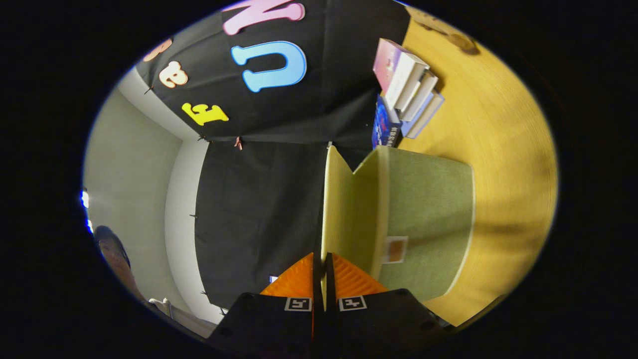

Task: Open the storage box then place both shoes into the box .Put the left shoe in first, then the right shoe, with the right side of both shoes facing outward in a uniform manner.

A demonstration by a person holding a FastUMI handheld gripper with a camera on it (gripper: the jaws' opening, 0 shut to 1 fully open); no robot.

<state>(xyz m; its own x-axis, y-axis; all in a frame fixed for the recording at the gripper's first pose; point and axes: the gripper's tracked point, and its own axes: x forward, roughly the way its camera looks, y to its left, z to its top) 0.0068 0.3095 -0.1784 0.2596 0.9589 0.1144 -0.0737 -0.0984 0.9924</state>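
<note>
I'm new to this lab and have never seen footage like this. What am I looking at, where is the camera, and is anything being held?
The camera rides on a hand-held two-finger gripper and looks forward along its fingers, which show at the bottom. The whole view is rolled sideways, so the wooden table seems to stand upright. On it sits a green fabric storage box, and beyond the box a stack of books. The fingers are closed on the thin edge of the box's lid flap, which runs straight ahead from between them; the flap is swung away from the box body, so the box seems partly open. Behind is the booth's black cloth wall.
</note>
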